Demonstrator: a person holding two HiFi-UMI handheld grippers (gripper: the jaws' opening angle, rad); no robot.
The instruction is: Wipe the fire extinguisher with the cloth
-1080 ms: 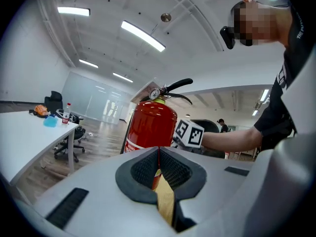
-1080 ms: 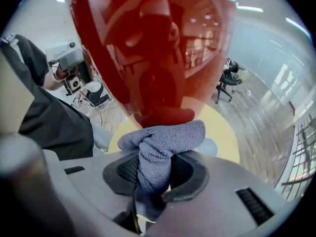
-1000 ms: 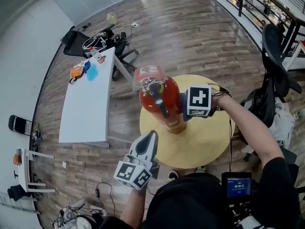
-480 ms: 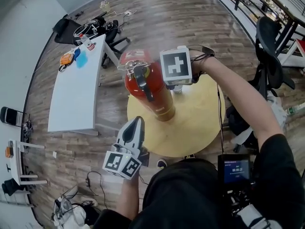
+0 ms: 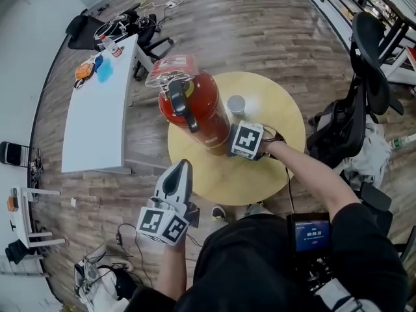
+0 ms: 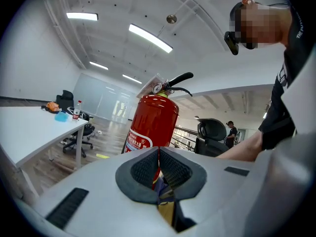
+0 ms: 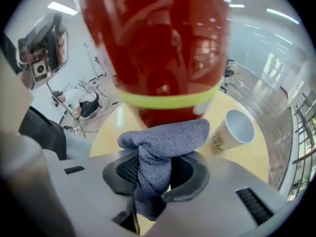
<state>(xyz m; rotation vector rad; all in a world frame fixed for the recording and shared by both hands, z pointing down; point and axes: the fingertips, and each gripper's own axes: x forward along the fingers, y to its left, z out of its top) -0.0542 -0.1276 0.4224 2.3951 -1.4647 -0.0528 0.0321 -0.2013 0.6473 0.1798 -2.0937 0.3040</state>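
Long white rectangular table [image 5: 97, 122] at 9 o'clock in the head view, small clutter on its far end. Round pale-wood tabletop [image 5: 260, 174] at centre, smooth and bare-grained. On it, at its 10 o'clock edge, upright red cylindrical metal fire extinguisher [image 5: 201, 109], glossy, with black lever handle and a clear tag at the top. Behind, at the tabletop's 12 o'clock, white paper cup [image 5: 236, 104], tapered, standing open and looking empty. Right gripper [image 5: 230, 139] at the extinguisher's 4 o'clock, clamped on bunched grey-blue knitted cloth [image 7: 163, 142]; cloth top right up at the cylinder's lower part, under a yellow-green band, contact not certain. Left gripper [image 5: 181, 166] off the tabletop at 7 o'clock, ribbed dark pads pressed together, nothing held.
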